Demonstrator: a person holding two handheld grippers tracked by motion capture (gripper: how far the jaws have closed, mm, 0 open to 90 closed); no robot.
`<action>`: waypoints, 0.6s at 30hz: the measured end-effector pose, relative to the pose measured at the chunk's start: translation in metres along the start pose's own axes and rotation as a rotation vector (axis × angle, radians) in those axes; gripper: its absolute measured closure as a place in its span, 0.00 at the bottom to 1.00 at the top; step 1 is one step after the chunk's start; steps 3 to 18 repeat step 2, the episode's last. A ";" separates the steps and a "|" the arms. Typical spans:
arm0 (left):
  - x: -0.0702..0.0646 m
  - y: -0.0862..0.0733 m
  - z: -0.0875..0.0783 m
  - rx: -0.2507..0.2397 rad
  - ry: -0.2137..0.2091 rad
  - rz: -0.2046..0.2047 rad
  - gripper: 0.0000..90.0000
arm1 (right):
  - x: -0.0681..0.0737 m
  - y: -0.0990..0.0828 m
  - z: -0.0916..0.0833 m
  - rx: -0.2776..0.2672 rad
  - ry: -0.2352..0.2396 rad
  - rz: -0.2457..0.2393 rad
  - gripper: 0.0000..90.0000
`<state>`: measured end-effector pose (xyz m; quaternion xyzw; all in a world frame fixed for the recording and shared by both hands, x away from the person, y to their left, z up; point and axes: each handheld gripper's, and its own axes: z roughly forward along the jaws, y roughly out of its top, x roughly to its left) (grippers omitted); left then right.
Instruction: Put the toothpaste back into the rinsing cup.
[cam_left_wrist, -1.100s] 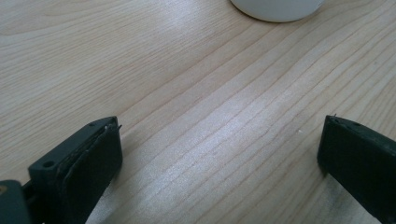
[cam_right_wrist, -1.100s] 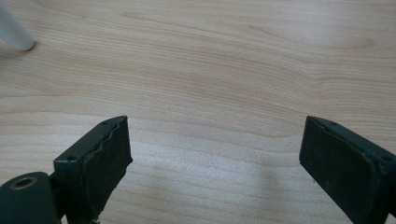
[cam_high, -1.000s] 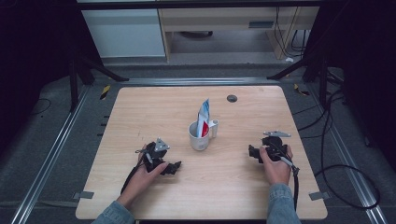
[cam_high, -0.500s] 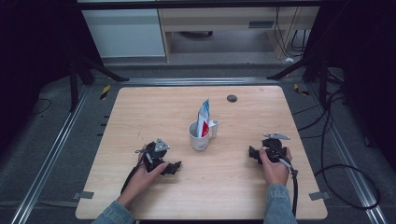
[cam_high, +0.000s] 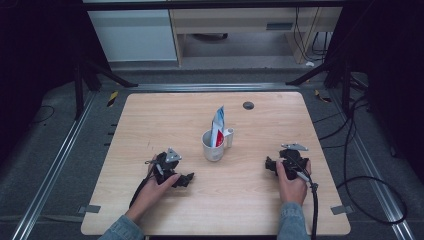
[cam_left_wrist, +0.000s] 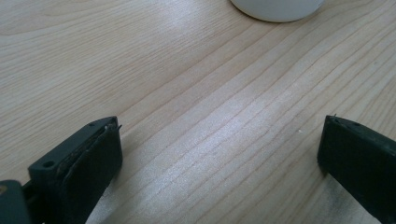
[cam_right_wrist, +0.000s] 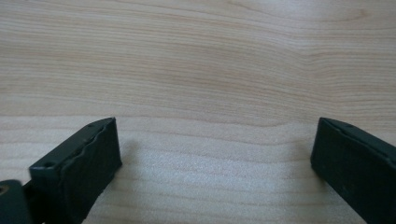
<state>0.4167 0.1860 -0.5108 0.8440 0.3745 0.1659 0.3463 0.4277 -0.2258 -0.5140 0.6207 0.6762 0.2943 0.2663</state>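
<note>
Little has shifted since the earlier frames: the right gripper has drawn slightly toward the person and the table's right edge, while the left gripper and the mug sit as before.

High view: the mug stands upright near the middle of the wooden table, its handle to the right, with a tube propped inside it, tip upward, a red band low on its body. Both grippers rest on the table, one on each side of the mug and nearer the person, each well apart from it and pointing inward toward it. A hand holds the left one, a hand the right. A small dark disc lies near the far edge.

Left gripper view: the jaws stand wide apart with bare wood between them. The white base of the mug shows at the top edge, ahead and clear of the jaws, a relation the high view cannot give closely.

Right gripper view: the jaws are likewise spread wide over bare table, holding nothing.

Judgement: with the tube seated in the mug and both grippers empty and resting clear, the work appears either complete or not yet started; the pictures do not settle which.
</note>
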 end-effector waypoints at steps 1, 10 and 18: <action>0.000 0.000 0.000 0.000 0.000 0.000 0.00 | 0.000 0.001 0.001 0.005 -0.009 0.009 0.00; 0.000 0.000 0.000 0.000 0.001 0.000 0.00 | 0.000 0.001 0.002 0.006 -0.012 0.010 0.00; 0.000 0.000 0.000 0.000 0.001 0.000 0.00 | 0.000 0.001 0.002 0.006 -0.012 0.010 0.00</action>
